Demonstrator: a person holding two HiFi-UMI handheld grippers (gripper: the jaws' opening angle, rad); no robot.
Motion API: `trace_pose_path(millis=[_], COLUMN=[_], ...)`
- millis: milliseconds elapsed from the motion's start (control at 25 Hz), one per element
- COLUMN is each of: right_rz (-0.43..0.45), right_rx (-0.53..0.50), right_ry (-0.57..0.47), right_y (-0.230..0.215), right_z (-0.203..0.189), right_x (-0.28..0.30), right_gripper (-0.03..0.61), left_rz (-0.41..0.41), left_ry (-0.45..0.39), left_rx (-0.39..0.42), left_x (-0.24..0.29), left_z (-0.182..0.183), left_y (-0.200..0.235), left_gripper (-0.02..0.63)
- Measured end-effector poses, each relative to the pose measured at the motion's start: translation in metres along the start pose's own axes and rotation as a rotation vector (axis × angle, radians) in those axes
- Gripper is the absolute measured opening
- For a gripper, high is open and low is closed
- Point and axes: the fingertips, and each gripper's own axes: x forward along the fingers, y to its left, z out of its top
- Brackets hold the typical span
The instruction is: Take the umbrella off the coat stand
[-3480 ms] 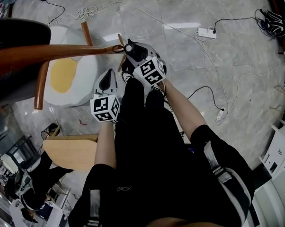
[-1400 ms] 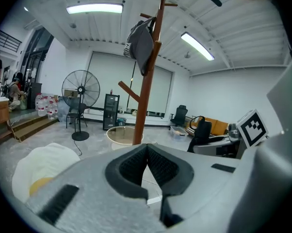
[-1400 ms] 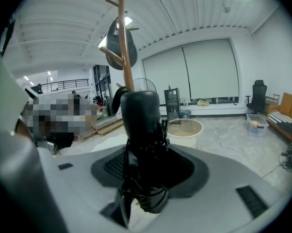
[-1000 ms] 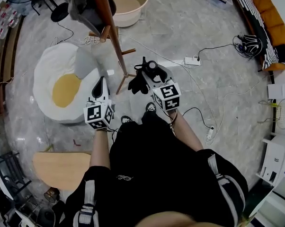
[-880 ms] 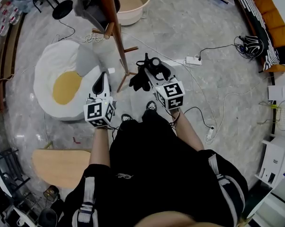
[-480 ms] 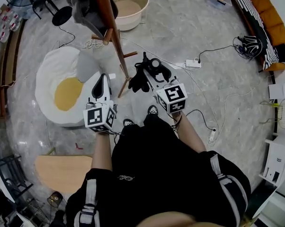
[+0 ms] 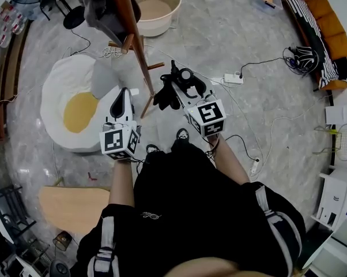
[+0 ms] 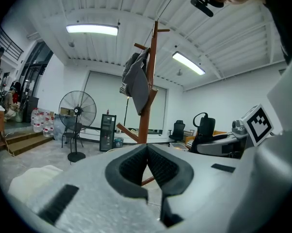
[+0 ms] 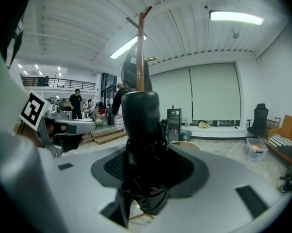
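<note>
A black folded umbrella (image 7: pixel 165 96) hangs in my right gripper (image 7: pixel 182 88), whose jaws are shut on it just below its rounded handle. In the right gripper view the umbrella (image 9: pixel 141 125) fills the gap between the pads. It is clear of the brown wooden coat stand (image 7: pixel 130 36), which rises a short way to its left with a grey garment (image 7: pixel 97 4) on its upper pegs. My left gripper (image 7: pixel 124 92) floats beside the stand's foot, shut with nothing in it. In its own view the pads (image 8: pixel 155 166) meet at the tip and the stand (image 8: pixel 147 89) is straight ahead.
A white beanbag with a yellow centre (image 7: pixel 75 105) lies left of the stand. A beige basin (image 7: pixel 156 2) sits behind it. A power strip (image 7: pixel 232 78) and cables trail over the grey floor at right. A wooden board (image 7: pixel 70 209) lies at lower left. A fan (image 8: pixel 77 113) stands far off.
A few seconds ago the umbrella was against the stand's arm; now it is held away from it. Over the last second both grippers rose slightly.
</note>
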Motion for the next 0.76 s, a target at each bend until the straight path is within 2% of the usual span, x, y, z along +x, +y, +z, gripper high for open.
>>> trace_pose_path(millis=[760], right_rz=[0.023], right_rx=[-0.015], right_ry=[-0.003], right_y=[0.0019], right_z=[0.0053], right_x=[0.004], right_gripper=[0.21], left_rz=[0.017], left_ry=[-0.002], left_rx=[0.012], left_x=[0.001], left_z=[0.0032], left_y=[-0.0032], left_gripper=[0.006])
